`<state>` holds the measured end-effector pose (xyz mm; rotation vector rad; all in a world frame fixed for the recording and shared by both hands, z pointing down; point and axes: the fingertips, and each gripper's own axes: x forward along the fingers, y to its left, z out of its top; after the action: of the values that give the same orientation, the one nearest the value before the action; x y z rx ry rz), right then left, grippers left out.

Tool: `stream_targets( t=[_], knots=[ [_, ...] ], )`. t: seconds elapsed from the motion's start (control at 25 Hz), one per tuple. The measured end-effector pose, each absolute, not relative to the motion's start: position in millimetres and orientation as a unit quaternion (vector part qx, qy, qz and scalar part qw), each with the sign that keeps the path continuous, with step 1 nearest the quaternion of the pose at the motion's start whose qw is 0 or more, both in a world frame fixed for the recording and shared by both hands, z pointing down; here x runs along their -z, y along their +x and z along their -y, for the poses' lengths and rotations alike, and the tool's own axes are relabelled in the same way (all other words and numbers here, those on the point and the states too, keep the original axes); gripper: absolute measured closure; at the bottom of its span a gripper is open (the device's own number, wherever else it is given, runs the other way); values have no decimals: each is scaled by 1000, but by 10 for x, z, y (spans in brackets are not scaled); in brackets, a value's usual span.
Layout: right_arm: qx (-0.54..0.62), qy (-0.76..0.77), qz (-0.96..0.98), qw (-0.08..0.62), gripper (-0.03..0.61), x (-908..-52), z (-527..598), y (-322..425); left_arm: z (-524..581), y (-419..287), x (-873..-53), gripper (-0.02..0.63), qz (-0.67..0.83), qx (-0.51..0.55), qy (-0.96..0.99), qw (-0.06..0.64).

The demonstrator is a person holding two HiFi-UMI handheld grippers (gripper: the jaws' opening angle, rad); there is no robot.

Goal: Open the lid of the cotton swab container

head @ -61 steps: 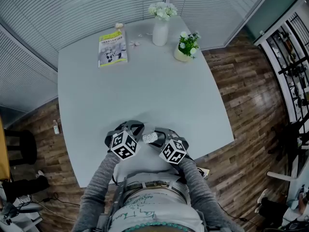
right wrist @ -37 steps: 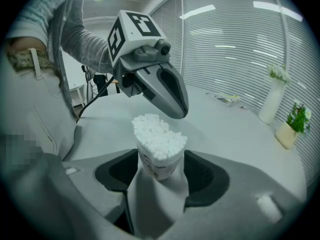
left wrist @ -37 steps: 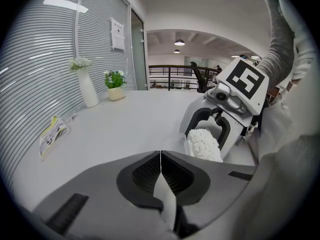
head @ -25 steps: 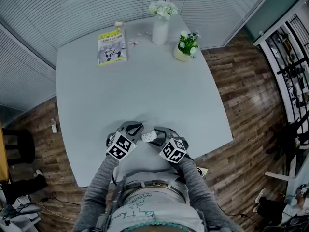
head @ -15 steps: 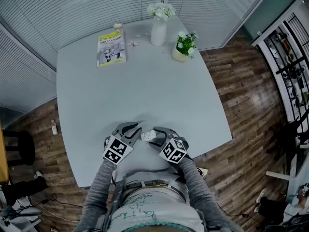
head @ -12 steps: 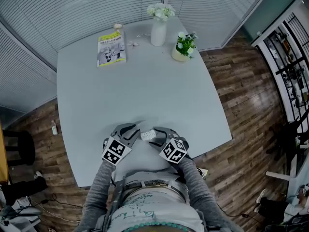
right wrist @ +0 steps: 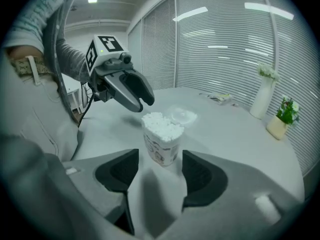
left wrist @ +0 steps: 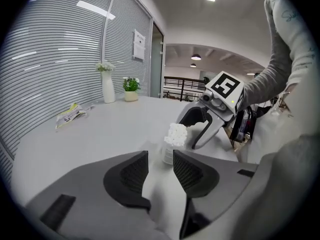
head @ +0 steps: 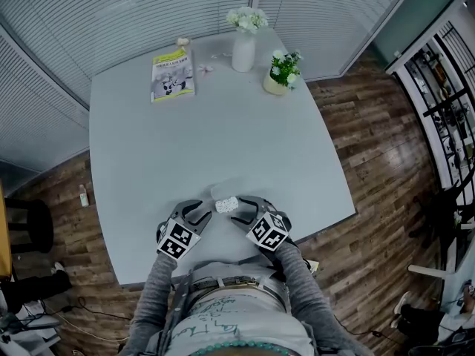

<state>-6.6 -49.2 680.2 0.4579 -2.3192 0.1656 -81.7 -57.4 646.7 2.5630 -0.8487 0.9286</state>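
**A:** Pulled back toward the person's body, the left gripper [left wrist: 160, 160] now sits farther from the cotton swab container [right wrist: 161, 136] than it did a second ago, when its tips were right at the tub's top.

**B:** And its jaws?

**A:** They are opening, with nothing pressed between the pads. The container stands just beyond the tips, not touching them.

**B:** What about the right gripper [right wrist: 160, 167]?

**A:** Its jaws stand apart. The container is upright just ahead of them, in line with the gap, and I see a sliver of table on either side of it, so I read the pads as not squeezing it.

**B:** Where's the lid [right wrist: 183, 116]?

**A:** It's a clear round disc lying flat on the table [head: 223, 124] just past the container, on the side away from the person. The cotton swabs [right wrist: 161, 123] stand bare at the top in a tight white bunch.

**B:** So the job is done?

**A:** As far as I can judge, yes. The lid is off and set down, and the container is upright near the table's near edge. Only drawing both grippers clear seems left.

**B:** Anything else out there?

**A:** A booklet [head: 172, 74], a white vase [head: 243, 50] and a small potted plant [head: 280, 71] sit well apart at the far edge.
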Motion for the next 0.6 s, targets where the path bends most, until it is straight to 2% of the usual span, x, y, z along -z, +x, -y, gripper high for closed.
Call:
stream_targets(
  t=[0.16, 0.32, 0.48, 0.6],
  knots=[
    [-76, 177, 905, 380, 319, -6810, 450, -45, 377, -732, -6592, 459, 277, -338, 887, 150],
    [-78, 170, 903, 386, 363, -6825, 353, -32, 202, -615, -6655, 460, 266, -342, 889, 148],
    [-76, 160, 903, 391, 423, -6827, 274, -28, 88, -515, -6699, 462, 257, -345, 890, 150],
    [-73, 155, 903, 393, 479, -6823, 209, -30, 21, -460, -6707, 488, 251, -347, 891, 149]
  ],
)
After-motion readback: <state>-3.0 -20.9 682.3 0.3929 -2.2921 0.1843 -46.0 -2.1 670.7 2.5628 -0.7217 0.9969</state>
